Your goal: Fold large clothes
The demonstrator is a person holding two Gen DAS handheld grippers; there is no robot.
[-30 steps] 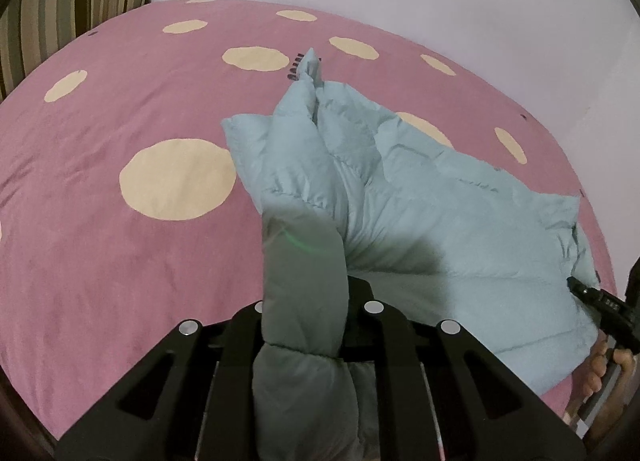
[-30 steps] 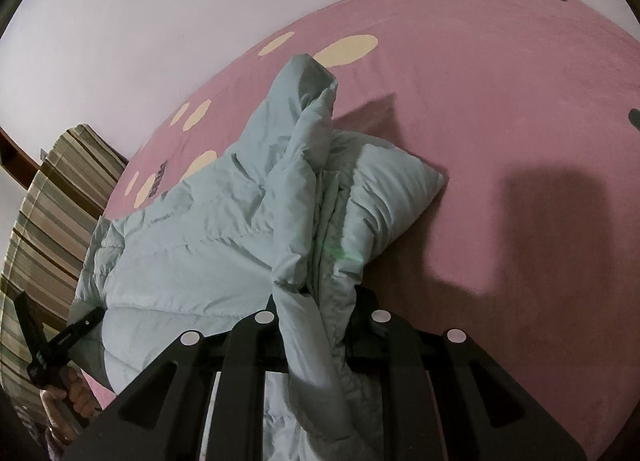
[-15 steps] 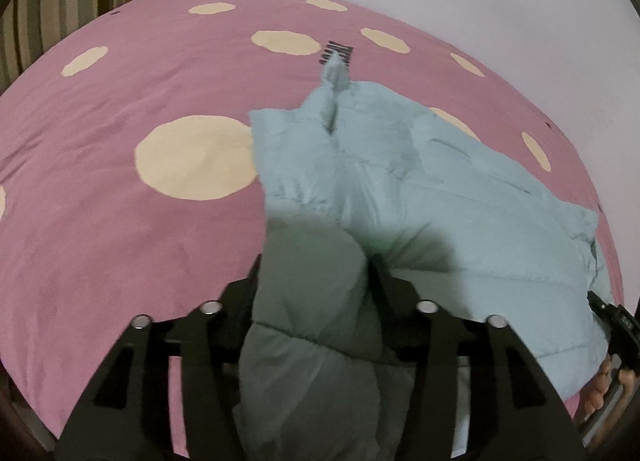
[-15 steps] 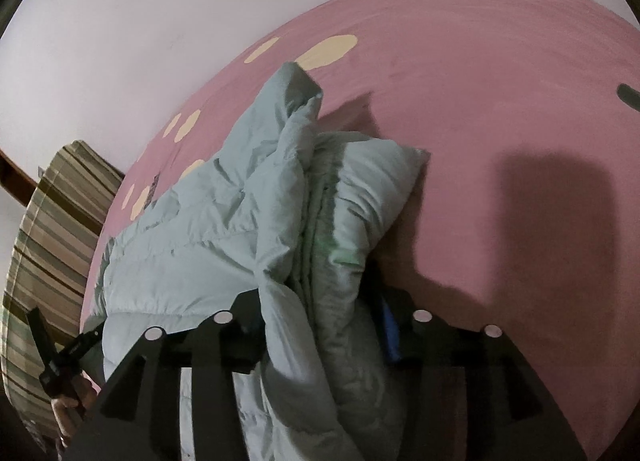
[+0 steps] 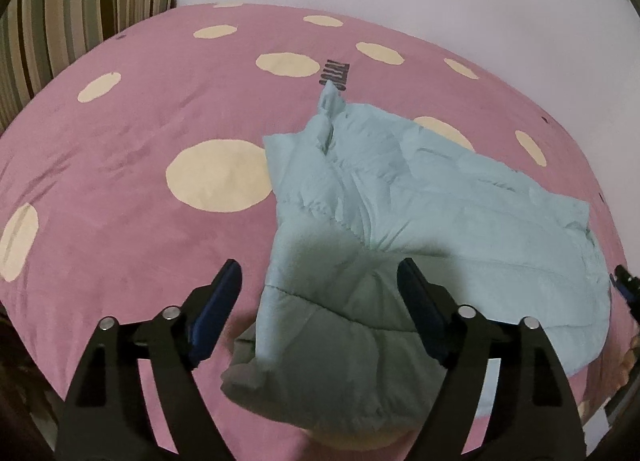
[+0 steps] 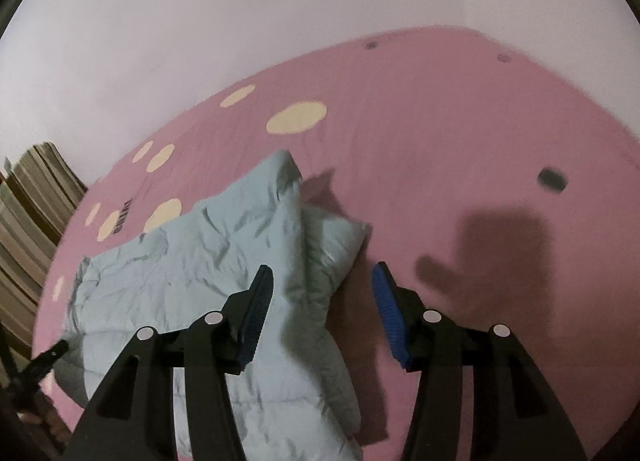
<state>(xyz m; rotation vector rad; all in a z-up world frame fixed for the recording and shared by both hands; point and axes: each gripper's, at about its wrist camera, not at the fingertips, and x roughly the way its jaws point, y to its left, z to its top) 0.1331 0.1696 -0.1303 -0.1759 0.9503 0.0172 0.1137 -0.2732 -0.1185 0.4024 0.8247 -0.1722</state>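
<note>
now the pale blue puffer jacket (image 5: 420, 213) lies folded on the pink spotted bedspread (image 5: 120, 189), near its front edge. the left gripper (image 5: 320, 281) has just been opening and stands wide above the jacket's near end, pads clear of the cloth. the right gripper (image 6: 322, 281) has also just been opening, wide over the jacket's edge, holding nothing.

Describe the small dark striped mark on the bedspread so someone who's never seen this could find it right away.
Start at the pink bedspread with cream dots. On it lies a pale blue puffer jacket; follow its upright pointed tip. Just beyond sits the striped mark, the only dark barred patch among round cream spots.
</note>
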